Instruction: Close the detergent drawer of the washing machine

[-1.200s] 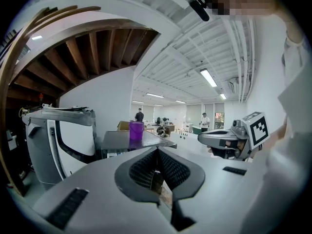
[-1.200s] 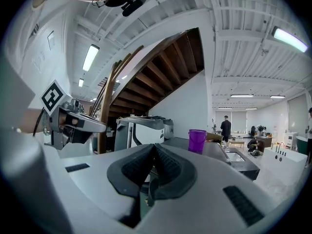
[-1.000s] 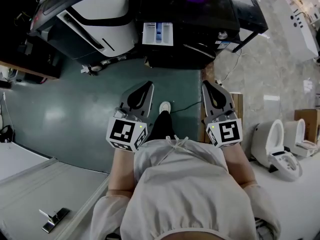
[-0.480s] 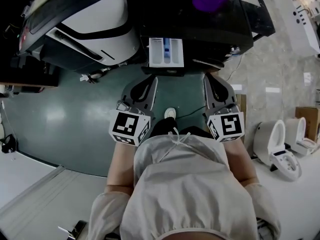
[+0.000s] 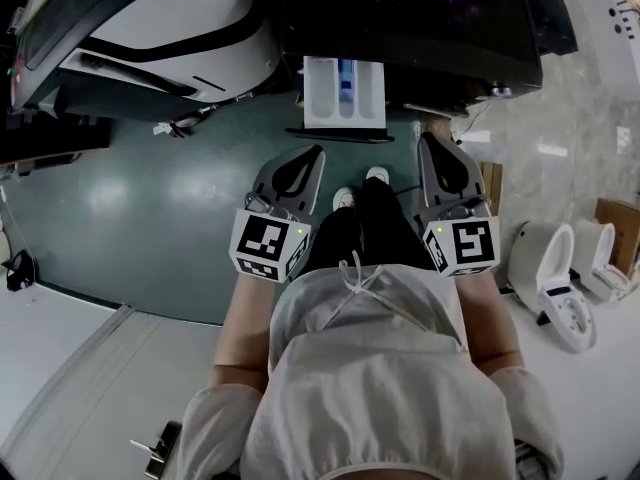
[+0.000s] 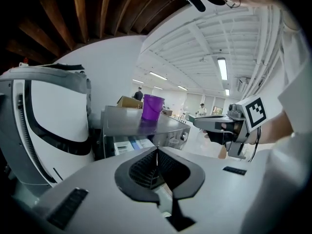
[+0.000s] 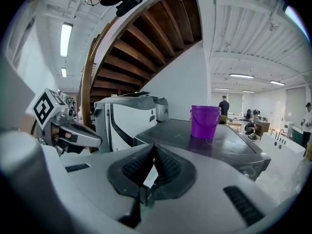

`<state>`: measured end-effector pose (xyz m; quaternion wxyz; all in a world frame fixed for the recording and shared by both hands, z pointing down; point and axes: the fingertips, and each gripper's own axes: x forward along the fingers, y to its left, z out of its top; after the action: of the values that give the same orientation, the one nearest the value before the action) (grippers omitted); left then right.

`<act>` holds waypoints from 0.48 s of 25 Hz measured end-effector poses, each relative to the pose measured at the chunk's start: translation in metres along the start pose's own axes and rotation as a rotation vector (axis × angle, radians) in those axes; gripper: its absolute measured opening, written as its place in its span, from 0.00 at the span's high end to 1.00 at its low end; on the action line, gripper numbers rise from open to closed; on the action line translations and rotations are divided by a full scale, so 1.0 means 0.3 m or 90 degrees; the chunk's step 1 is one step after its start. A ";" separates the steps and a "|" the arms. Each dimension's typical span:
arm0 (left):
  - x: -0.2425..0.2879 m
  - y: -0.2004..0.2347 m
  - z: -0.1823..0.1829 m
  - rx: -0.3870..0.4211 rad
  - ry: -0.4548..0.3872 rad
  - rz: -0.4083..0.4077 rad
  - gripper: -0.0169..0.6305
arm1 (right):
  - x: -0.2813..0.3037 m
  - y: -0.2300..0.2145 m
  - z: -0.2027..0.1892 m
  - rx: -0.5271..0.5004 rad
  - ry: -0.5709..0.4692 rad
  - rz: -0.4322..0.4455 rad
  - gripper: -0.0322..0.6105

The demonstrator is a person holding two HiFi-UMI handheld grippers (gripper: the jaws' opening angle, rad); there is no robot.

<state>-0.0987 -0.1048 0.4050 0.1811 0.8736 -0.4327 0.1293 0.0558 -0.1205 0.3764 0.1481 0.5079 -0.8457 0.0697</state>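
Found the detergent drawer (image 5: 345, 92) pulled out of the dark washing machine (image 5: 420, 38), white compartments facing up. Held the left gripper (image 5: 312, 158) near the drawer's front, jaws pressed together on nothing. Held the right gripper (image 5: 432, 144) alongside, near the machine's front, likewise closed and empty. Saw a purple bucket (image 7: 204, 122) standing on the machine's top.

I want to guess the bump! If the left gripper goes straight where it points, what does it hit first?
Probably the open detergent drawer sticking out of the dark washing machine. The left gripper points at its front edge, and nothing shows between them, though depth is unclear.
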 end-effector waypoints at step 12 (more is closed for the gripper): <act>0.143 0.110 -0.338 -0.064 0.101 0.044 0.95 | 0.133 -0.019 -0.302 0.019 0.083 0.024 0.94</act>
<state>-0.1067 -0.1101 0.5196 0.2538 0.8352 -0.4526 0.1821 0.0596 -0.1323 0.4749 0.1943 0.4884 -0.8425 0.1182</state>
